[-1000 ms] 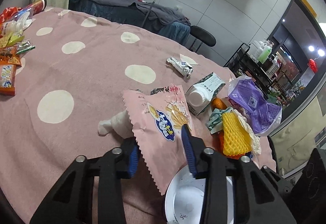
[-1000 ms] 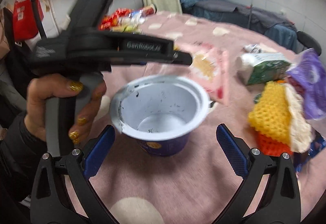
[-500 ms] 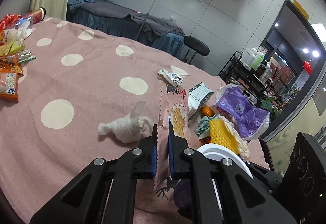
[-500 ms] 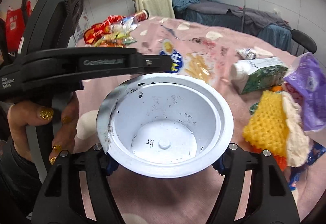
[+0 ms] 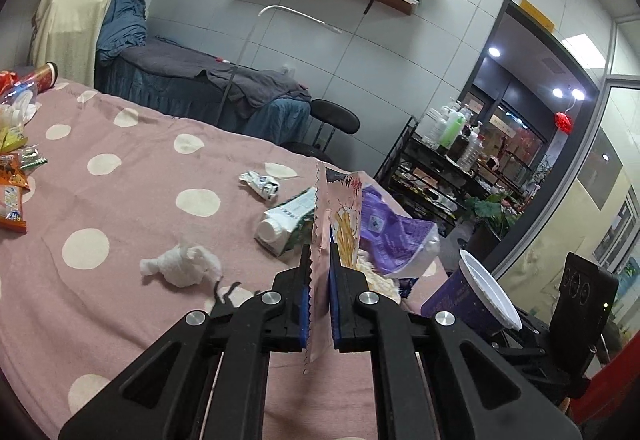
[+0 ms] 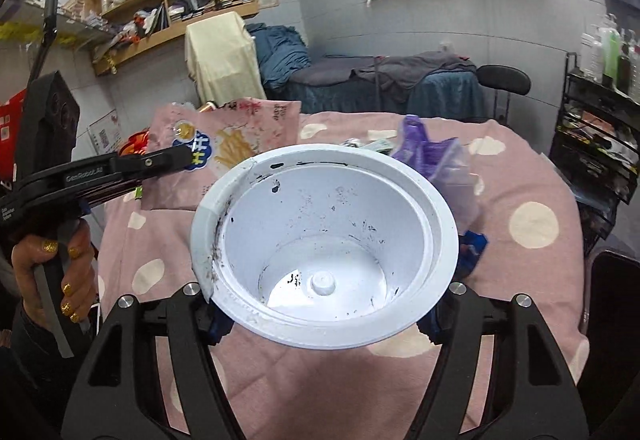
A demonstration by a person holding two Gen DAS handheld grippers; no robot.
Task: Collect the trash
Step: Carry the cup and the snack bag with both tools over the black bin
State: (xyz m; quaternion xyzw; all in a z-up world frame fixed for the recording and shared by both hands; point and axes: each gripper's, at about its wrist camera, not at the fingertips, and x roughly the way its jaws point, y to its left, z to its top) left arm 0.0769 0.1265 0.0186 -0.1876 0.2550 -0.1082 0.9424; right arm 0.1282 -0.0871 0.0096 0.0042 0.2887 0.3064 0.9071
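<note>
My left gripper (image 5: 319,314) is shut on a pink snack bag (image 5: 338,224) and holds it upright, lifted off the pink spotted tablecloth (image 5: 140,200). The bag also shows in the right wrist view (image 6: 236,148), clamped by the left gripper (image 6: 182,156). My right gripper (image 6: 324,314) is shut on a white-lined purple cup (image 6: 324,248), raised above the table, mouth facing the camera. The cup shows at the right of the left wrist view (image 5: 476,298).
On the cloth lie a crumpled tissue (image 5: 182,266), a milk carton (image 5: 286,226), a small crushed wrapper (image 5: 260,184) and a purple plastic bag (image 5: 394,236). Snack packets (image 5: 12,176) lie at the far left. A black chair (image 5: 334,118) and a shelf rack (image 5: 436,168) stand beyond the table.
Both grippers closed, the left on the snack bag and the right on the cup, then lifted them off the table. The bag now hangs edge-on between the left fingers.
</note>
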